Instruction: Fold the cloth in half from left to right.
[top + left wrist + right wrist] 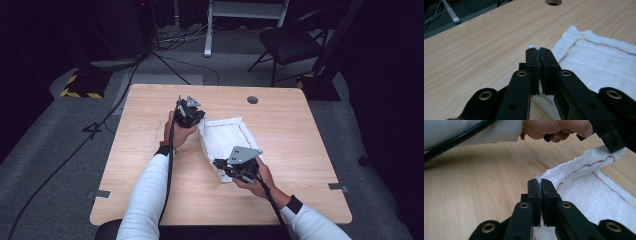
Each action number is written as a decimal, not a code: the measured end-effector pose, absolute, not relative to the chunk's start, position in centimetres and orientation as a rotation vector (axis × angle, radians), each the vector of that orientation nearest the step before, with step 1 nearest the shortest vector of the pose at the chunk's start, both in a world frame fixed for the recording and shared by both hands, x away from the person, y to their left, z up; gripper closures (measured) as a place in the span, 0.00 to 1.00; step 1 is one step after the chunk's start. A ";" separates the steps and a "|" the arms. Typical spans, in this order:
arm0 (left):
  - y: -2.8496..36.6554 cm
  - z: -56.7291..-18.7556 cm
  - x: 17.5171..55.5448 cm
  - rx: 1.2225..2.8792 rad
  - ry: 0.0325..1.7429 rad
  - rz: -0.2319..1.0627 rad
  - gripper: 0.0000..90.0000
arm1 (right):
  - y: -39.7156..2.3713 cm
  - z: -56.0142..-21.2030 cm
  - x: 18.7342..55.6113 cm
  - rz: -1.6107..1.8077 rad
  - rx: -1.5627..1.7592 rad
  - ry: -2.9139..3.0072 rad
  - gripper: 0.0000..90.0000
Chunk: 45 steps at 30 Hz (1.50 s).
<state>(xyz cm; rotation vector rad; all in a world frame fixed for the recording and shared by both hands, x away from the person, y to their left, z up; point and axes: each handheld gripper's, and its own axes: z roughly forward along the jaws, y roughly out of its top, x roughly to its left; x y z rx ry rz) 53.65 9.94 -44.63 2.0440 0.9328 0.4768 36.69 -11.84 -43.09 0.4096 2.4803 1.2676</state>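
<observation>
A white cloth (225,140) with a line of coloured stitching lies on the wooden table (150,165), its left edge lifted. My left gripper (196,120) is shut on the cloth's far left corner; in the left gripper view the jaws (538,53) pinch the white cloth (594,62) edge. My right gripper (220,164) is shut on the near left corner. In the right gripper view its jaws (539,182) clamp the cloth (594,197), and the raised edge runs up to the other gripper (610,141) held by a hand (554,128).
A round cable hole (252,100) sits near the table's far edge. A black chair (290,45) and a white stand (210,30) are on the floor beyond the table. Cables (105,120) trail across the grey floor at the left.
</observation>
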 end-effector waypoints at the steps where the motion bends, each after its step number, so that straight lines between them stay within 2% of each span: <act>1: 9.6 -44.6 53.8 2.044 0.929 0.472 0.95 | -12.2 -43.0 36.7 1.266 0.416 2.477 0.97; 19: 3.3 -44.2 54.7 2.089 0.837 0.447 0.95 | -18.3 -42.9 36.9 1.186 0.559 2.391 0.97; 45: 0.1 -45.3 55.6 2.093 0.816 0.408 0.95 | -21.5 -44.0 37.0 1.094 0.660 2.408 0.97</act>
